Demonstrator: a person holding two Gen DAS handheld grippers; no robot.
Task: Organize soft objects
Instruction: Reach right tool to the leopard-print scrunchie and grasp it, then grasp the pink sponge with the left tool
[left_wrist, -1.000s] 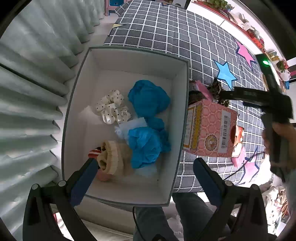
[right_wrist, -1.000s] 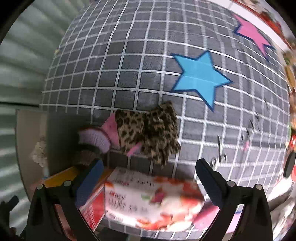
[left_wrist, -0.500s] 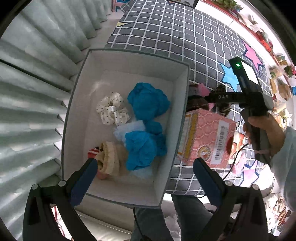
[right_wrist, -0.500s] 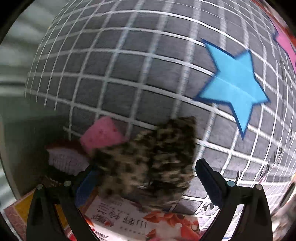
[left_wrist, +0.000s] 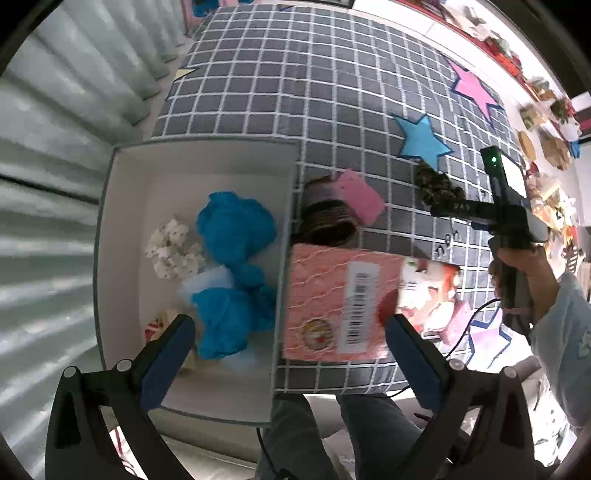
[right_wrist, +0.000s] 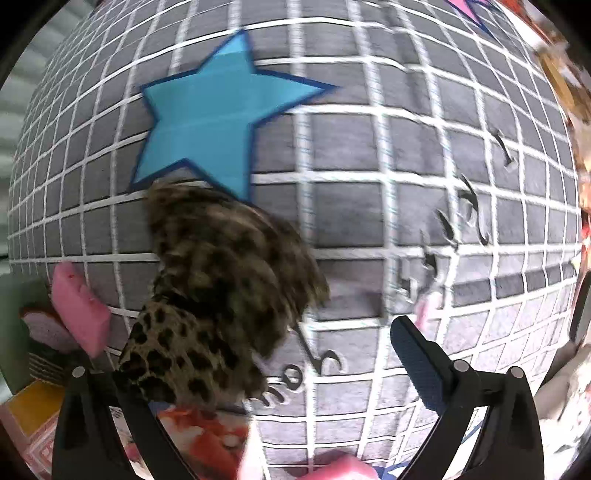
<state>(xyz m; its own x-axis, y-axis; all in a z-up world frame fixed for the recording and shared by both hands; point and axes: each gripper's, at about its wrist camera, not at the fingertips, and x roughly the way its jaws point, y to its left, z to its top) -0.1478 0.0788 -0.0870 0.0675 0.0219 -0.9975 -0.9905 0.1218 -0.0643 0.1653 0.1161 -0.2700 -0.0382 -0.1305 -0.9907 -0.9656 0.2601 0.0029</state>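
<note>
A white box (left_wrist: 110, 236) holds two blue cloth bundles (left_wrist: 236, 225), a polka-dot scrunchie (left_wrist: 170, 251) and a beige knit piece, partly hidden by my left finger. My left gripper (left_wrist: 291, 354) hangs open above the box's right wall and a pink carton (left_wrist: 340, 302). A leopard-print fabric piece (right_wrist: 221, 280) lies on the checked mat below a blue star (right_wrist: 214, 114). My right gripper (right_wrist: 266, 369) is open, low over the mat, and the leopard piece (left_wrist: 437, 184) covers its left fingertip. From the left wrist view the right gripper (left_wrist: 437, 210) sits right at that piece.
A pink sponge (left_wrist: 360, 195) and a dark ribbed knit item (left_wrist: 328, 218) lie between the box and the leopard piece. A hand (left_wrist: 524, 269) holds the right gripper's handle. Pleated grey curtain (left_wrist: 44, 184) lines the left. Legs show below the mat's edge.
The right gripper has closed in on the leopard piece, which now fills the lower left of its view. My left gripper has shifted right, from over the box toward the carton.
</note>
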